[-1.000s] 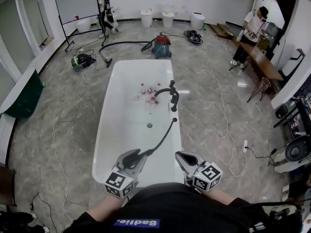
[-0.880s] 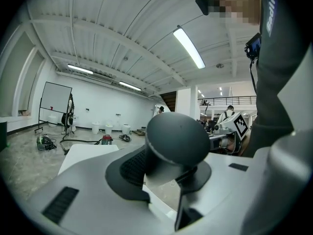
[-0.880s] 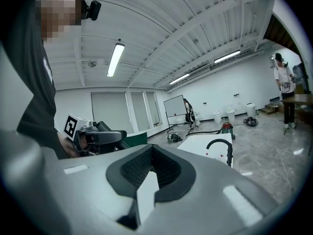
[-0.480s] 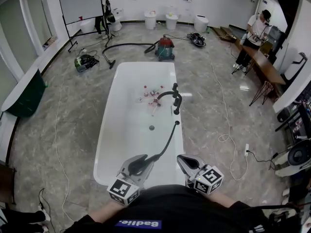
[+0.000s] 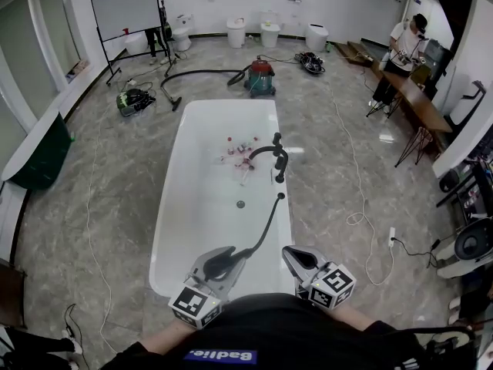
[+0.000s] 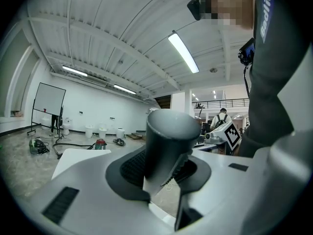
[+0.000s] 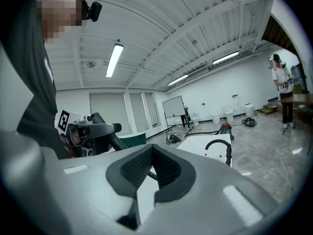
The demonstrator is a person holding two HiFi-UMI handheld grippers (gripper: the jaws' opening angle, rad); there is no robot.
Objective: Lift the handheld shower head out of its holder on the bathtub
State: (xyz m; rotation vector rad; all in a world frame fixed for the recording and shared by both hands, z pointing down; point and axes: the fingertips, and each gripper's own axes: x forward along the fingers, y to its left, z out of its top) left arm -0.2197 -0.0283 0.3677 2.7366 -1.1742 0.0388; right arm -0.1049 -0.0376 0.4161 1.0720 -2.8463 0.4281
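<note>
**Head view.** Bathtub at frame ctr, long axis 12–6 o'clock. L gripper at 7 o'clock over the tub's near end, clamped on the shower head. Shower head is well apart from the black faucet, which stands on the tub rim at 3 o'clock. Black hose runs from the shower head toward 1 o'clock and meets the rim just below the faucet. R gripper at 5 o'clock, beside the tub's near R corner, nothing in it. Small red/white items lie in the tub by the faucet, possibly bottles, too small to confirm. Vacuum cleaner on the floor at 12 o'clock. Whiteboard at 11. Person at a table at 2.

**L gripper view.** Jaws part open, about mid-range, w/ pads pressed on the dark grey shower head, which stands upright between them. Tub edge at 9 o'clock. R gripper's marker cube at 3.

**R gripper view.** R gripper jaws closed tip to tip, nothing between them. Tub and faucet at 3 o'clock. L gripper's marker cube at 9, w/ the hose dropping from beside it.
</note>
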